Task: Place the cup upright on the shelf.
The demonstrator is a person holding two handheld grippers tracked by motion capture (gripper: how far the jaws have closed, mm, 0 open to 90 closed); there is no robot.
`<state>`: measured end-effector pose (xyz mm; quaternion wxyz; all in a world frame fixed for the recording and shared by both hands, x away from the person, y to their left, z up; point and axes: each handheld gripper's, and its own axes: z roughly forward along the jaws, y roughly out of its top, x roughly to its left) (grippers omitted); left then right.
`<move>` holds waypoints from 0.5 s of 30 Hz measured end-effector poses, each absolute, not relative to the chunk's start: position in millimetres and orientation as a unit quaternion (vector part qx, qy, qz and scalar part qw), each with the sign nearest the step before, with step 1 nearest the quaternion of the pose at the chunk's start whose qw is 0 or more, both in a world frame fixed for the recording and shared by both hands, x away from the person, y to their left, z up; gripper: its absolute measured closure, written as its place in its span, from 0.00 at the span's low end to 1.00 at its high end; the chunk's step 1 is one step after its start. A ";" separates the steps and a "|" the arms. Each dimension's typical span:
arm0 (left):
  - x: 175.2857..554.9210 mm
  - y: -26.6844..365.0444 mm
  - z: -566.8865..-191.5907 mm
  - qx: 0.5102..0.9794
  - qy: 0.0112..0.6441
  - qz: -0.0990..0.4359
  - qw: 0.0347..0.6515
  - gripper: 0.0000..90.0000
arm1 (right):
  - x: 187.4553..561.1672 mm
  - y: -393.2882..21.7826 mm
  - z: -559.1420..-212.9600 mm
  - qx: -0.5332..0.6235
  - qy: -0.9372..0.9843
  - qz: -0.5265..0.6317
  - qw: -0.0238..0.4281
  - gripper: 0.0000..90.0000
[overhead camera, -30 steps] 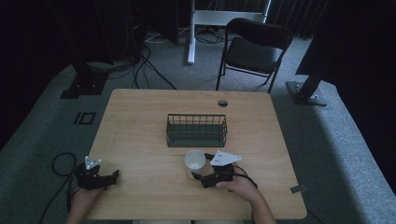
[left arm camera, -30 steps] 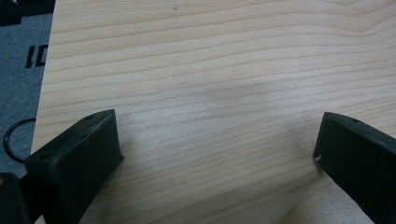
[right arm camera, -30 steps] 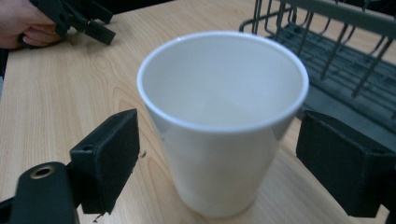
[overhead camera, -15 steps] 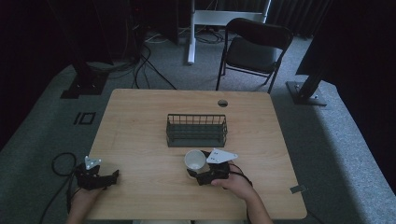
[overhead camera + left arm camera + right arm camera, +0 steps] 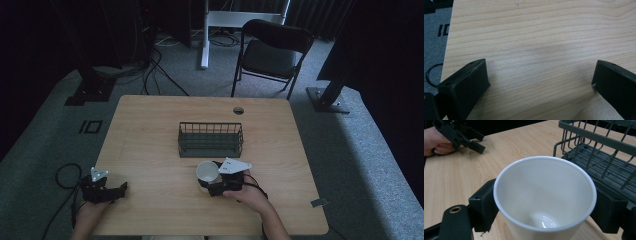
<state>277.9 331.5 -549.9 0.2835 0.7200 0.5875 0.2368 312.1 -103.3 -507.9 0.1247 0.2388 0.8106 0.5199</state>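
White and glossy, a round ceramic-looking cup (image 5: 545, 197) sits mouth-up and empty between the two black jaws of the right gripper (image 5: 546, 207), which press against its wall on opposite sides just below the rim, so the gripper is clamped on it. In the high view the white cup (image 5: 207, 172) is at the near middle of the pale wooden table (image 5: 150, 130), just in front of a dark green wire basket (image 5: 211, 139) that stands empty near the table's centre. Judging by its smooth glaze and hard rim, the cup is probably stiff, fairly light, slippery and breakable, so a firm, level hold across the wall under the rim, as here, seems the sensible place to take it. The person's right hand (image 5: 248, 192) reaches in from the near edge, forearm angled toward the far left, carrying the right gripper (image 5: 216, 182) with its grey three-cornered plate on top. The left gripper (image 5: 102, 190) is held in the left hand (image 5: 89, 214) at the near left corner of the table, well apart from the cup; its own view shows both black jaws spread wide over bare wood, gripping nothing.
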 end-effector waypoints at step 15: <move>277.8 331.4 -549.9 0.720 0.588 0.237 0.284 0.01 | 318.5 -90.9 -482.2 0.228 0.804 0.535 0.126 0.21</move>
